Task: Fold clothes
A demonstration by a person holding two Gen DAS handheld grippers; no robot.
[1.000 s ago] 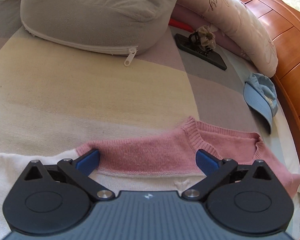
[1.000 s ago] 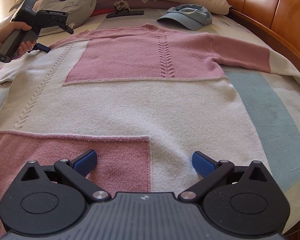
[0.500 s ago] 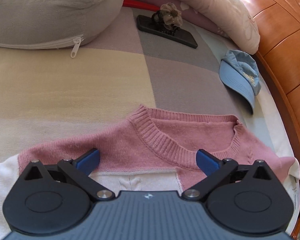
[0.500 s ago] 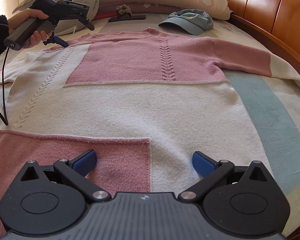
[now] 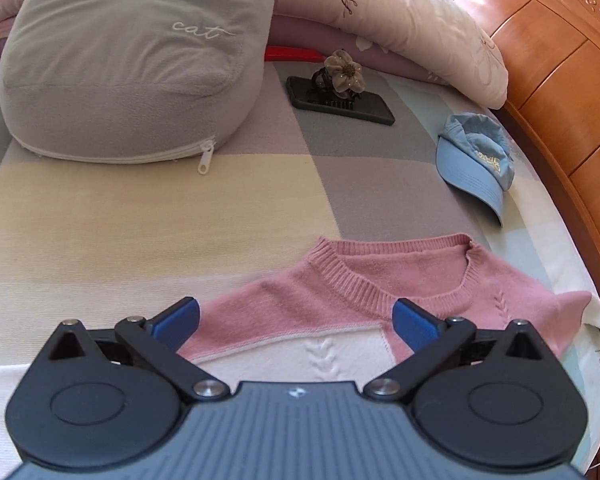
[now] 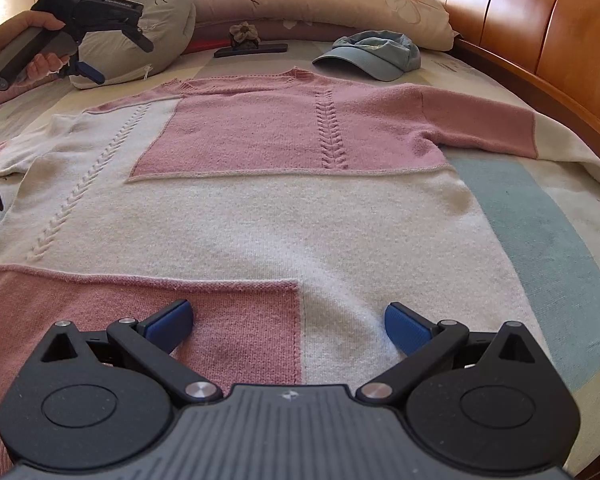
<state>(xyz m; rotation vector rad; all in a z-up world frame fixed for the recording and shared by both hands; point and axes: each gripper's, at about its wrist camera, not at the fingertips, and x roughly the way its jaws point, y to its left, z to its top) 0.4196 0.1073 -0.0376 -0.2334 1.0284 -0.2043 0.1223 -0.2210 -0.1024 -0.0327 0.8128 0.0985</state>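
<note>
Right wrist view shows the sweater (image 6: 260, 208) lying flat and face up on the bed (image 6: 540, 248), collar toward the pillows, hem toward the camera, one sleeve (image 6: 480, 124) stretched out toward the headboard (image 6: 540, 20) side. No fold is visible anywhere on it, so I judge the task barely begun: the garment is spread and smoothed, and both sleeves and the body are left to fold. The right gripper (image 6: 288, 322) sits low over the hem, its blue fingers (image 6: 168, 322) spread wide and holding nothing, one over the pink patch and the other over the white knit; whether they touch the fabric I cannot tell. In the same view the left gripper (image 6: 100, 56) is raised above the far shoulder, gripped by a hand (image 6: 40, 52) around its handle, tilted downward toward the sweater. From the left wrist view its fingers (image 5: 176, 320) are likewise wide apart and empty, hovering over the pink shoulder beside the collar (image 5: 380, 280). A cap (image 5: 480, 160), a phone (image 5: 340, 104) with a flower clip on it, and a grey cushion (image 5: 132, 60) lie beyond the collar, apart from the sweater.
</note>
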